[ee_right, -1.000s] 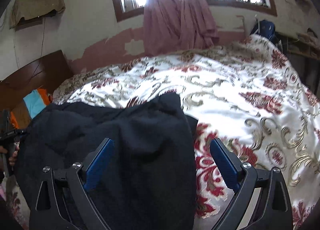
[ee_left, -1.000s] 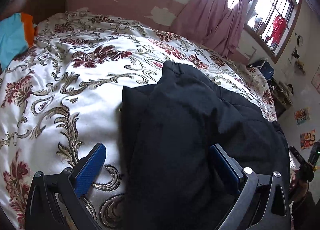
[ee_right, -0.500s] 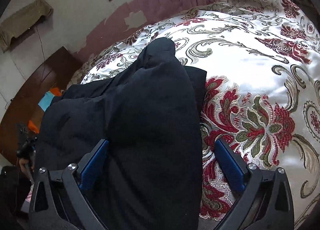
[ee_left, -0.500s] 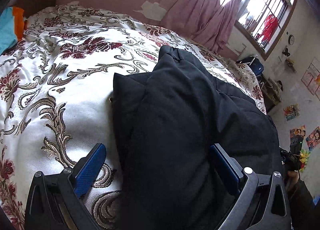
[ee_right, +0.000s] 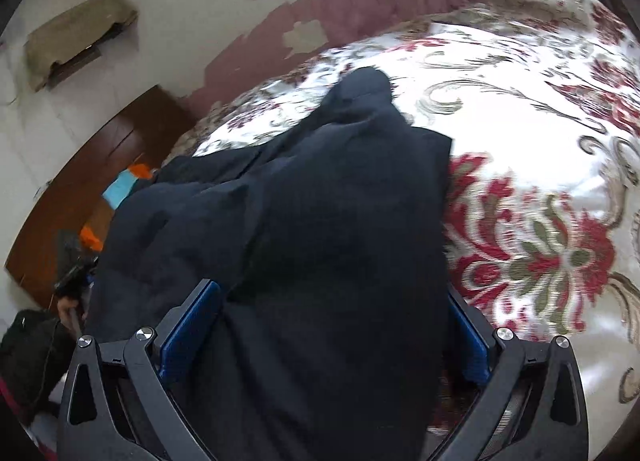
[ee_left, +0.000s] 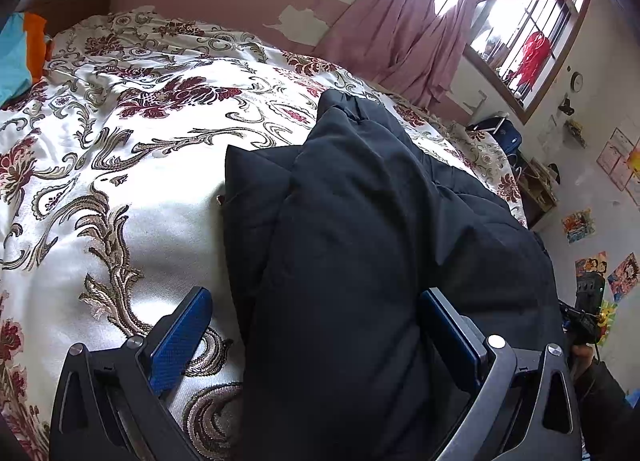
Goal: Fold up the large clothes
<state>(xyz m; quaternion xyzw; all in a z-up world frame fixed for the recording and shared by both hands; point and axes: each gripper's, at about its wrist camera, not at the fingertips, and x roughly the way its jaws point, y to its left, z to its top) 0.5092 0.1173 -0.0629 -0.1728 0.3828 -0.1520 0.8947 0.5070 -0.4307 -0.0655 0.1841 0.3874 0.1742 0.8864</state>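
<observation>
We see a bulky black jacket [ee_left: 360, 261] bunched on the bed [ee_left: 140, 201], creased, both hand-held grippers [ee_left: 316, 325] [ee_right: 328, 321] wide open, gripping nothing.

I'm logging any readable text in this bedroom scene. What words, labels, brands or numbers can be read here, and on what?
None can be read.
Wall posters: too small and blurred.
Wall clock: numerals too small.
Black garment, bedspread, and both grippers: no visible lettering.

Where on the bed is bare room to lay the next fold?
Free: bedspread left of the black garment, up to the blue-orange cloth; also bedspread right of the garment in the right wrist view. Crowded: the middle, where the garment lies between both open tools.
</observation>
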